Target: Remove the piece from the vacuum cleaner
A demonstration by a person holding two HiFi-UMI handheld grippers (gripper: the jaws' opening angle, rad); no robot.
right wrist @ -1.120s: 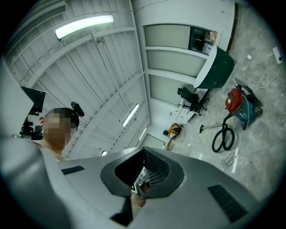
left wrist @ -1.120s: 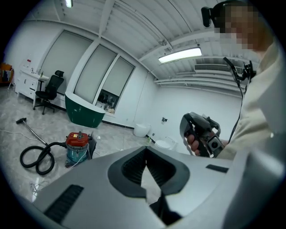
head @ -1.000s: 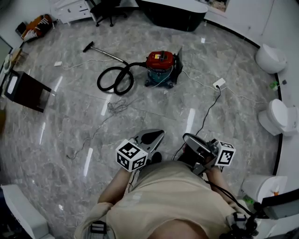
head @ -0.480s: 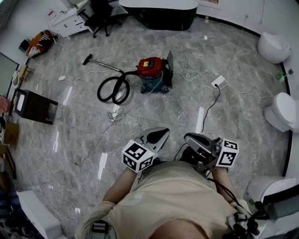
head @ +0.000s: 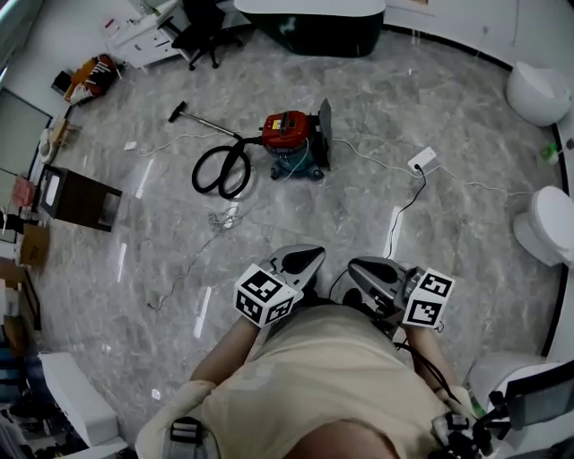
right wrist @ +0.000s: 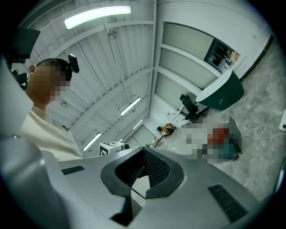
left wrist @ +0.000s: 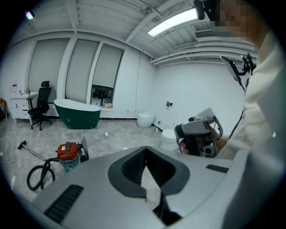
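Note:
A red and teal canister vacuum cleaner point(head: 294, 142) stands on the marble floor well ahead of me, its black hose point(head: 221, 168) coiled to its left. A metal wand with a floor nozzle point(head: 179, 112) runs off to the upper left. The vacuum point(left wrist: 68, 154) shows small at the left of the left gripper view. My left gripper point(head: 310, 254) is held close to my body, shut and empty. My right gripper point(head: 352, 265) is beside it, also shut with nothing between its jaws. Both are far from the vacuum.
A white power strip point(head: 421, 161) and its cables trail across the floor to the right of the vacuum. A dark green bathtub point(head: 309, 27) stands at the back, an office chair point(head: 203, 22) to its left. White toilets point(head: 549, 224) line the right wall. A dark box point(head: 79, 197) sits left.
The view has shifted: the vacuum and floor slid slightly in the head view as I moved across the room. Both grippers stay shut and close to my body.

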